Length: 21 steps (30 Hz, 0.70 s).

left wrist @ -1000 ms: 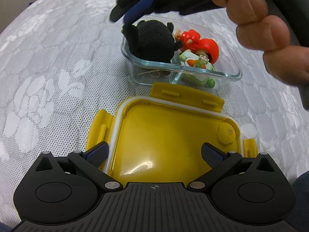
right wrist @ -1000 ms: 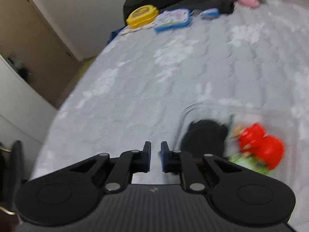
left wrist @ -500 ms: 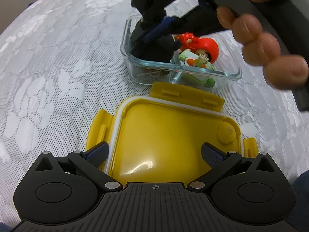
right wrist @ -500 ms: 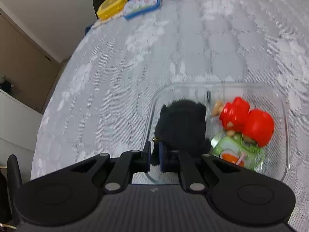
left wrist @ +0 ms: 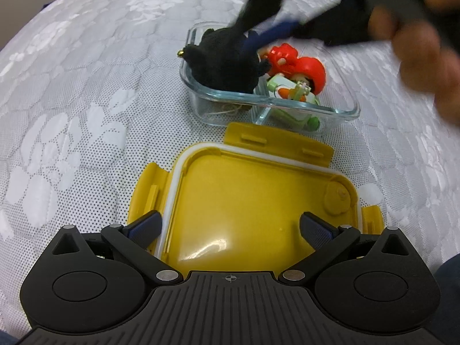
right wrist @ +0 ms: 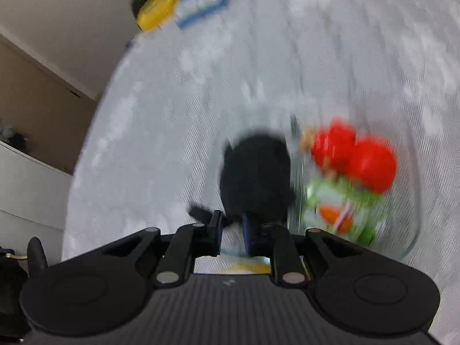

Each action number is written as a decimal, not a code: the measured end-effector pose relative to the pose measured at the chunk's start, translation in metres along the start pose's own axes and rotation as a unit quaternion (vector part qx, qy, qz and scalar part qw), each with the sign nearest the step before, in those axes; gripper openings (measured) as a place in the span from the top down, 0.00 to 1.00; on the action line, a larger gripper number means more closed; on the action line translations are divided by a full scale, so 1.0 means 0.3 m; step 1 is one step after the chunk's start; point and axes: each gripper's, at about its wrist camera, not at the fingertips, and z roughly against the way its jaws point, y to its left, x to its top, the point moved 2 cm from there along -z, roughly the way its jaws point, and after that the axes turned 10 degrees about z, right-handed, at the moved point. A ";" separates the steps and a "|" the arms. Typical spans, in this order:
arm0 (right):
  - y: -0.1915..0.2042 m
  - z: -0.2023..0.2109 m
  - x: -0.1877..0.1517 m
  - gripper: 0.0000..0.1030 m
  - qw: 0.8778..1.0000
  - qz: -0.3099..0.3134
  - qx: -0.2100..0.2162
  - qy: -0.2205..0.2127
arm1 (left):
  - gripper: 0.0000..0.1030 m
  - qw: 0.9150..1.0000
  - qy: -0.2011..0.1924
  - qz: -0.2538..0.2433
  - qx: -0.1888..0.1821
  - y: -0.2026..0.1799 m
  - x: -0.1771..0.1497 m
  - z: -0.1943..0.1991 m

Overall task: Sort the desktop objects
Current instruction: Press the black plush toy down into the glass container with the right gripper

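Note:
A clear glass container (left wrist: 339,109) with two compartments sits on the patterned cloth. A black plush toy (left wrist: 224,60) fills its left compartment; a red toy (left wrist: 304,66) and a green-and-white toy (left wrist: 290,92) lie in the right one. My right gripper (right wrist: 232,231) hovers blurred at the plush (right wrist: 256,172). Its jaws are opening, a narrow gap shows between the pads, and nothing is pinched there. A blue fingertip (left wrist: 270,34) of that gripper shows over the plush in the left wrist view. My left gripper (left wrist: 230,227) stands open above an upturned yellow lid (left wrist: 253,189).
A person's hand (left wrist: 417,46) holds the right gripper at the upper right. At the far edge of the cloth lie a yellow box (right wrist: 156,13) and a blue-rimmed case (right wrist: 201,3). Beyond the left edge stands pale furniture (right wrist: 26,189).
The right gripper dipped to the black plush in the container, then pulled back toward the near side and its jaws parted slightly. The plush stays in its compartment. The left gripper kept still.

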 end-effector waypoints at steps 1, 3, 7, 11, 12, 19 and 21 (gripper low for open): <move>0.012 0.022 0.017 0.82 0.999 0.021 -0.021 -0.017 | 0.00 1.000 0.000 -0.001 0.001 -0.003 0.000 -0.001; 0.035 0.024 0.041 0.82 0.996 0.055 -0.054 -0.032 | 0.00 1.000 0.000 -0.003 0.002 -0.006 0.000 -0.002; 0.066 -0.070 0.045 0.82 0.995 0.070 -0.069 -0.023 | 0.00 1.000 -0.001 -0.003 0.001 -0.005 0.003 -0.005; 0.064 -0.119 0.016 0.82 0.993 0.076 -0.086 -0.017 | 0.00 1.000 0.000 -0.008 -0.001 0.001 0.002 -0.006; 0.066 -0.117 0.009 0.82 0.993 0.077 -0.087 -0.014 | 0.00 1.000 0.000 -0.013 -0.002 0.003 0.000 -0.005; 0.054 -0.144 0.035 0.82 0.994 0.068 -0.091 0.000 | 0.00 1.000 0.000 -0.018 0.000 0.000 -0.010 0.002; 0.070 -0.117 0.042 0.78 0.993 0.070 -0.093 -0.003 | 0.00 1.000 0.000 -0.014 -0.003 0.005 -0.011 0.008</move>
